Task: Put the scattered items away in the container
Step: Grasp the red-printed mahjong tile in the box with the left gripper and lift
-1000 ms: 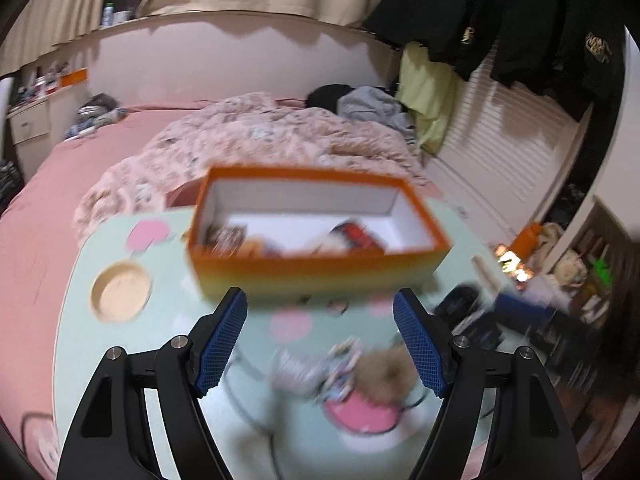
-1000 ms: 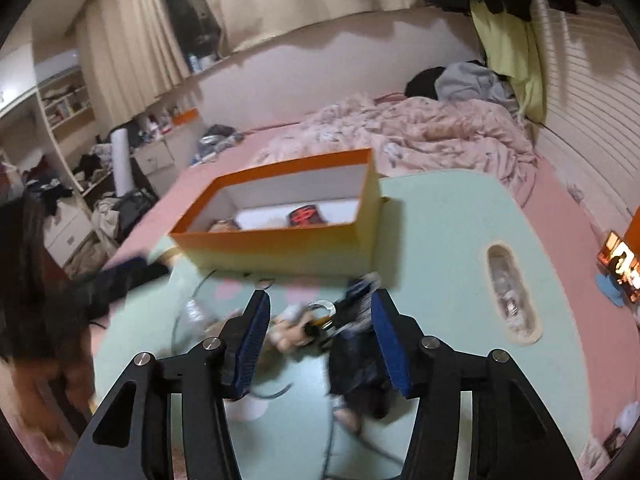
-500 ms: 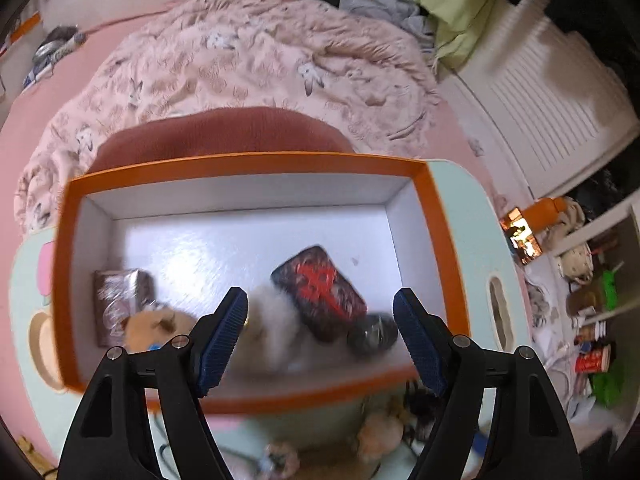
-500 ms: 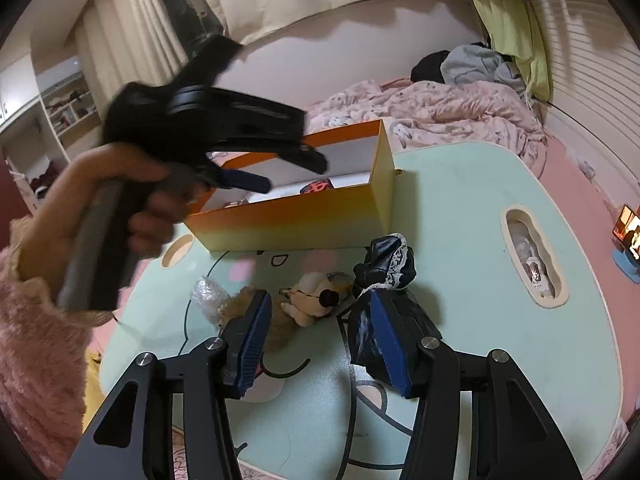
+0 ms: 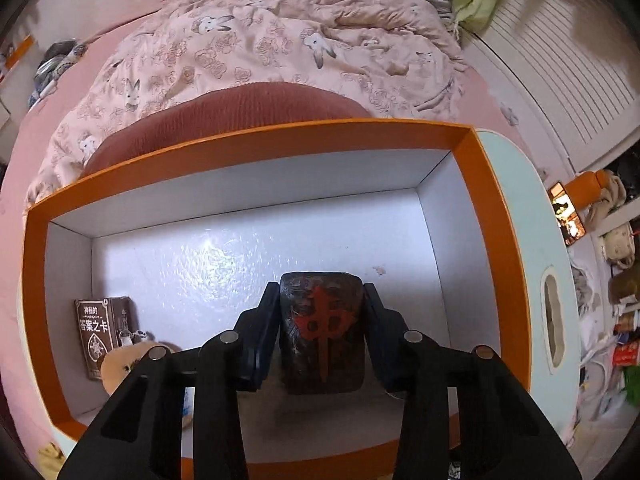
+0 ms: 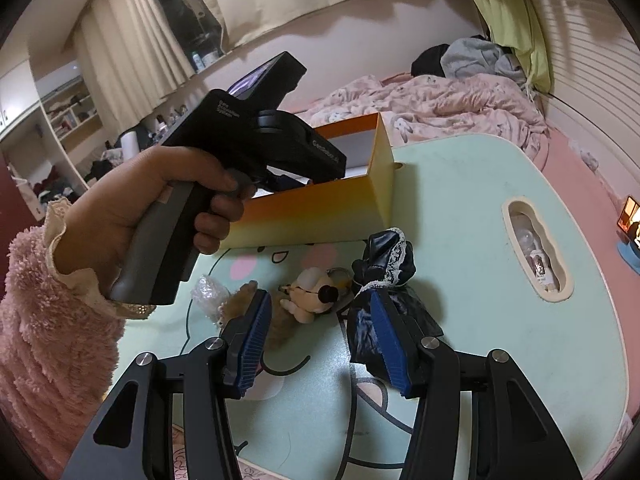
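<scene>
My left gripper is down inside the orange box and is shut on a dark mahjong-tile cushion with a red character. A brown card box and a tan plush lie at the box's left end. In the right wrist view the box stands on the mint table. My right gripper is open above a cream plush dog, a black lace-trimmed pouch, a brown furry toy and a bubble-wrap piece.
The left hand with its gripper body hangs over the box's near wall. A slot-shaped recess with small items is in the table at right. A bed with a pink quilt lies beyond the table.
My left gripper has dropped into the box and closed on the mahjong-tile cushion. My right gripper has stayed open above the scattered items.
</scene>
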The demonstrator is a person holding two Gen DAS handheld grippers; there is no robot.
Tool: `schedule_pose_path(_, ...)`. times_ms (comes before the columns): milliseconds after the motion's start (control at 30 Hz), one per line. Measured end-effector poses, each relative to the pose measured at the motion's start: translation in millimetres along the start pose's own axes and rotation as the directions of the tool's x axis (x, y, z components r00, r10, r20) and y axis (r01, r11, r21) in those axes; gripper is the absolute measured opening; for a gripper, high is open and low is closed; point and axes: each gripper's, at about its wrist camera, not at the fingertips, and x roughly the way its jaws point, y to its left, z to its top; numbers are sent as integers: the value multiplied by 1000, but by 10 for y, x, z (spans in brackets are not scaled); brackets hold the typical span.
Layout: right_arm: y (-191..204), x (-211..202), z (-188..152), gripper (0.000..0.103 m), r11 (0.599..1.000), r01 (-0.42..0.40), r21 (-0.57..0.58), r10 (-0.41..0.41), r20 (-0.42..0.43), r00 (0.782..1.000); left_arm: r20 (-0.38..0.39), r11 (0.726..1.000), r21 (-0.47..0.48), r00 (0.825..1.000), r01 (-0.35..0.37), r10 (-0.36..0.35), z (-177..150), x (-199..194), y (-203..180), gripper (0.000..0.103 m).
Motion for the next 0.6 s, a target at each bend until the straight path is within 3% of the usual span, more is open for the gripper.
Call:
schedule_pose_path(67,4,-3,-3,52,1000,-1,2,1,0,1000,21,1000,3,999,27,-27,17,-54,29,41)
schedule_pose_path(233,12,1,-17,52,1000,2,-3,-2,-5,1000,160,998,10,985,66,-67,57,-481,117,41)
schedule_pose_path(367,8,8,-30,52,1000,2,-1,-2,-9,1000,273,984,30,945,177,-178,-63,-1033,209,41)
schedule_pose_path(500,4,13,-37,52,1000,4,-3,-4,-15,1000,376,970,68,894,235,-243,-460,-1484,373,41)
schedule_pose_path(600,-1,22,-40,52,1000,3,-5,-3,-21,1000,404,967,51,881,248,-247,-857,-1541,568,41)
